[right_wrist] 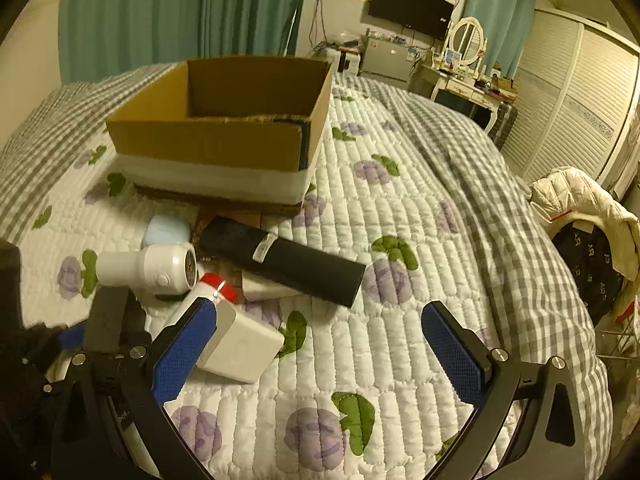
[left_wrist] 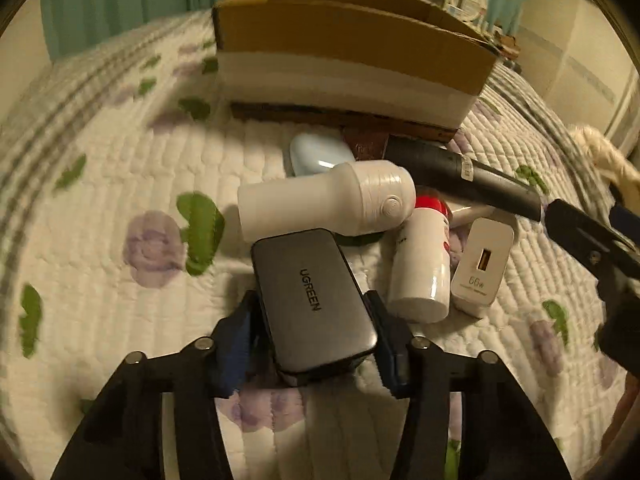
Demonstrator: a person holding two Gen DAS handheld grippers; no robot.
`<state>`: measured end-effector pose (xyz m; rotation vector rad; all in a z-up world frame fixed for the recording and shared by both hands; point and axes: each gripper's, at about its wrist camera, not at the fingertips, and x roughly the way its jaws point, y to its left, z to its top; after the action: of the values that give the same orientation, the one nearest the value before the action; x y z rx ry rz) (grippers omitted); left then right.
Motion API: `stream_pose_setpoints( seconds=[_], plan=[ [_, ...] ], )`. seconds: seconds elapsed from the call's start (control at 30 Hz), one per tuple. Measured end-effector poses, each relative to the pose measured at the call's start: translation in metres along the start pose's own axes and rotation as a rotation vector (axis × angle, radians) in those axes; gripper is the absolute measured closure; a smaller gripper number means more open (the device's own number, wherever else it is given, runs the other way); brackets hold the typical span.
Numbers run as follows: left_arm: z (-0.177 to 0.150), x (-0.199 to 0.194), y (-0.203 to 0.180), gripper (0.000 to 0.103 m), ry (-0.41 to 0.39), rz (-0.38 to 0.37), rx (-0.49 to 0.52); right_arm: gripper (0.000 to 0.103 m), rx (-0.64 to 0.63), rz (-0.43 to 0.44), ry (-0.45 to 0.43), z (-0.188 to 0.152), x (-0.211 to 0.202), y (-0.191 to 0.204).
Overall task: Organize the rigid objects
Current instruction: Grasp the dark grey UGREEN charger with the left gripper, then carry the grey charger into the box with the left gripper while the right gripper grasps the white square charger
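Left wrist view shows the left hand-held gripper [left_wrist: 314,340] at the lower centre of the frame, its two fingers pressed against the long sides of a grey UGREEN charger [left_wrist: 314,300], which it holds above the quilted bed [left_wrist: 100,220]. Just above the charger in the frame lies a white bottle-shaped device [left_wrist: 324,204] on its side, with a pale blue case [left_wrist: 316,156] behind it. To the right of the charger sits a white bottle with a red cap [left_wrist: 424,268], and beside that a white 66w plug adapter [left_wrist: 482,266]. A long black cylinder [left_wrist: 460,176] runs diagonally across the centre right. An open cardboard box [left_wrist: 344,60] fills the upper centre.

Right wrist view has the right hand-held gripper [right_wrist: 320,356] spread wide with nothing between its blue pads [right_wrist: 454,356], low over the bed [right_wrist: 360,360]. The plug adapter [right_wrist: 240,344] lies just beside its left finger. The black cylinder [right_wrist: 288,264] sits at mid-frame, the cardboard box [right_wrist: 216,136] at the upper left, and the white device [right_wrist: 148,268] at the left.
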<state>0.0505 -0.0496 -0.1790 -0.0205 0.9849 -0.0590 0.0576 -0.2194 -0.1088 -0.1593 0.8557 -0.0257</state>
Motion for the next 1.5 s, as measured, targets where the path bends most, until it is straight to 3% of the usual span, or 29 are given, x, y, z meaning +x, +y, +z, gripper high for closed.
stream_pose_setpoints(
  seconds=[0.07, 0.3, 0.47, 0.63, 0.7, 0.77, 0.8, 1.03, 1.23, 1.5],
  plan=[
    [-0.002, -0.008, 0.001, 0.059, -0.029, 0.025, 0.022, 0.000, -0.001, 0.007, 0.017, -0.003, 0.005, 0.001],
    [0.010, -0.037, 0.036, 0.061, -0.112, 0.106, -0.062, 0.000, 0.013, 0.085, 0.111, -0.015, 0.029, 0.007],
    [0.021, -0.048, 0.047, 0.061, -0.150, 0.115, -0.074, 0.000, 0.010, 0.143, 0.176, -0.022, 0.048, 0.018],
    [0.023, -0.050, 0.046, 0.061, -0.153, 0.075, -0.071, 0.001, 0.069, 0.211, 0.213, -0.021, 0.068, 0.018],
    [0.023, -0.049, 0.043, 0.061, -0.153, 0.069, -0.061, 0.005, 0.078, 0.242, 0.230, -0.020, 0.076, 0.020],
    [0.023, -0.049, 0.041, 0.061, -0.155, 0.070, -0.054, 0.026, 0.055, 0.276, 0.231, -0.018, 0.079, 0.027],
    [0.023, -0.048, 0.041, 0.061, -0.154, 0.070, -0.054, 0.025, 0.026, 0.282, 0.231, -0.017, 0.079, 0.034],
    [0.024, -0.052, 0.041, 0.061, -0.167, 0.077, -0.053, 0.026, -0.101, 0.215, 0.170, -0.018, 0.061, 0.051],
    [0.033, -0.066, 0.038, 0.061, -0.197, 0.065, -0.037, 0.026, -0.100, 0.209, 0.092, -0.004, 0.033, 0.045],
    [0.087, -0.107, 0.040, 0.061, -0.312, 0.039, -0.035, 0.026, -0.082, 0.197, -0.043, 0.047, -0.010, 0.026]
  ],
)
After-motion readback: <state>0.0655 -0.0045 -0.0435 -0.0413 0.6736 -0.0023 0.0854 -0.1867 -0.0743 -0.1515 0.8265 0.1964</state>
